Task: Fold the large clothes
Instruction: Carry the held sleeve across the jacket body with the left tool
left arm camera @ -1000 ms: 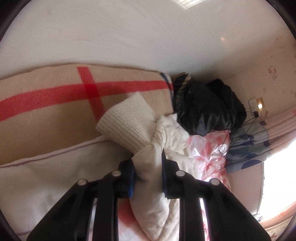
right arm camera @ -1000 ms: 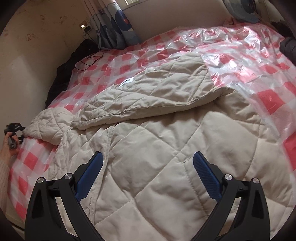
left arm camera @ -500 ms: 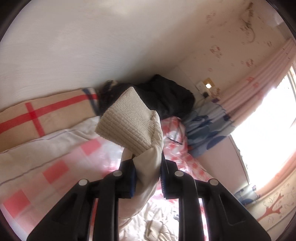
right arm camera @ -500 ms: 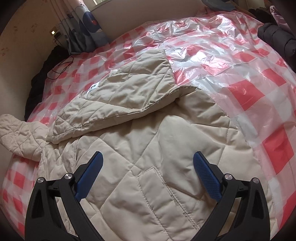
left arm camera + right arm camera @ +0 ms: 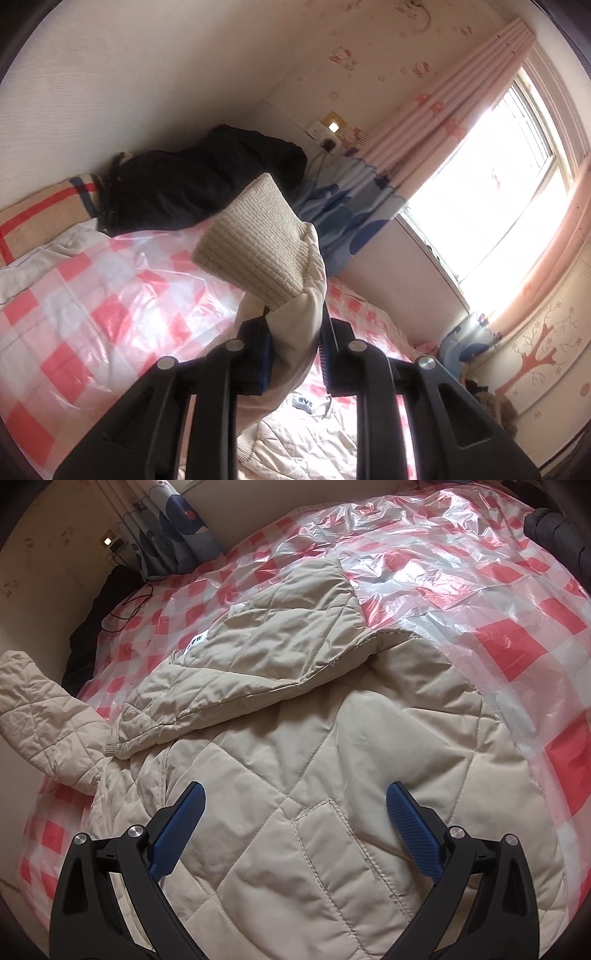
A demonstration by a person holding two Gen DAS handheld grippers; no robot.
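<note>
Left gripper (image 5: 293, 349) jaws clamp quilted beige jacket (image 5: 332, 794) sleeve (image 5: 295, 332), ribbed cuff (image 5: 258, 243) raised; right gripper (image 5: 295, 827) jaws wide apart, empty, above jacket on checked plastic sheet (image 5: 517, 635).

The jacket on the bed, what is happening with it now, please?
A person is folding a beige quilted jacket spread on a bed covered with red-checked plastic. The left tool is shut on a sleeve near its knit cuff and holds it up above the bed. The right tool hangs open over the jacket's body, gripping nothing. One part is already folded across the top.
</note>
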